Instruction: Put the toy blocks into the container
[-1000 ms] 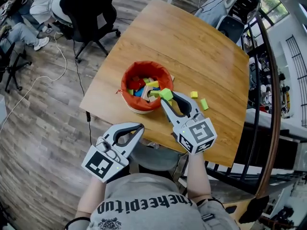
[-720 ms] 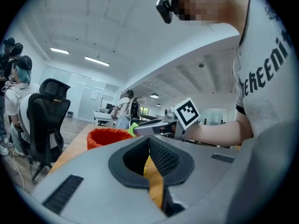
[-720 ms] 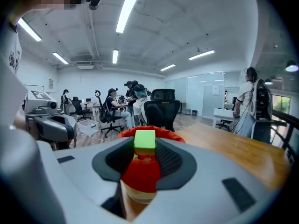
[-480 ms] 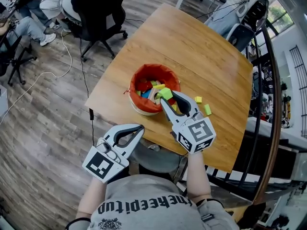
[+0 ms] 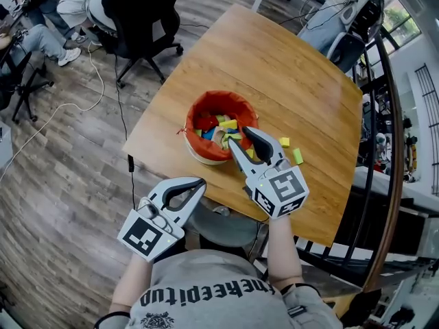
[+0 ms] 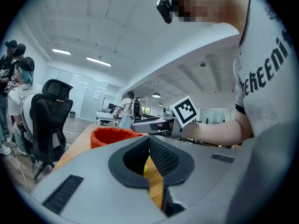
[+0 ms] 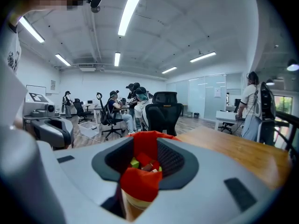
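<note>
My right gripper [image 5: 239, 138] hovers at the container [image 5: 206, 101] rim, fingers spread and empty; left gripper [image 5: 200, 182] fingers pressed together. Next I'd fetch the yellow block [image 5: 284, 142] off the counter [image 5: 274, 67].

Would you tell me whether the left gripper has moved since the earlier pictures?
No. The left gripper hangs in the same spot, just off the table's near edge, pointing toward it.

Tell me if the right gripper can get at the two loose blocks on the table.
Probably yes: the yellow block and green block lie uncovered on the table beside the right gripper, whose fingers are apart and empty.
</note>
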A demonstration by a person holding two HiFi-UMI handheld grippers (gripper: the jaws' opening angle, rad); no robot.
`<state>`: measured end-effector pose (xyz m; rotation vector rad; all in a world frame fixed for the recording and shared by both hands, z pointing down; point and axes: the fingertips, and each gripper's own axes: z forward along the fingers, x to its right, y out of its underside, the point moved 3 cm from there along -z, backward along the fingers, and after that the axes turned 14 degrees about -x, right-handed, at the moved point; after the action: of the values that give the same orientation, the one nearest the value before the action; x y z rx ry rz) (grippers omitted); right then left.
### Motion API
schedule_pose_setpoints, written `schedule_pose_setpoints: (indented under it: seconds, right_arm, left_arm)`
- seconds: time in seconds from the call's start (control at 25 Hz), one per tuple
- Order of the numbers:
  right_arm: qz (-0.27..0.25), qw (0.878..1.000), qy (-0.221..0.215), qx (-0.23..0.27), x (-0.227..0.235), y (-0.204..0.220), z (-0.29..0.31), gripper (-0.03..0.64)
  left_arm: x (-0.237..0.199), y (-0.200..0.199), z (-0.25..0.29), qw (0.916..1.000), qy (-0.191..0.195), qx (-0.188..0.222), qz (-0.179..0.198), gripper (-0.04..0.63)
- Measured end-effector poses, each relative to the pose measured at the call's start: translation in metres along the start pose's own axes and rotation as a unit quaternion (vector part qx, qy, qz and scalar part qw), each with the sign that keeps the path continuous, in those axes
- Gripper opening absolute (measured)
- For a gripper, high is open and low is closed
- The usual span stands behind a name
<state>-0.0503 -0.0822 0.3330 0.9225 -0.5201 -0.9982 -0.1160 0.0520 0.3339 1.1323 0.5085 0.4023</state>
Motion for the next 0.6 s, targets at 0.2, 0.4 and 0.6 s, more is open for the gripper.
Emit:
schedule_pose_setpoints:
  seconds: [0.2, 0.4, 0.6]
  right_arm:
    - [0.003, 1.000, 0.008, 0.000, 0.003, 0.002, -0.007, 0.141]
    - [0.009, 1.000, 0.022, 0.003, 0.005, 0.009, -0.020, 0.023]
    - [0.016, 0.999, 0.034, 0.008, 0.007, 0.021, -0.037, 0.011]
  left_arm:
    - [0.002, -0.003, 0.004, 0.9999, 0.010, -0.001, 0.004, 0.015]
    - [0.008, -0.005, 0.012, 0.9995, 0.029, -0.004, 0.011, 0.015]
    - [0.017, -0.008, 0.026, 0.9983, 0.054, -0.007, 0.020, 0.015]
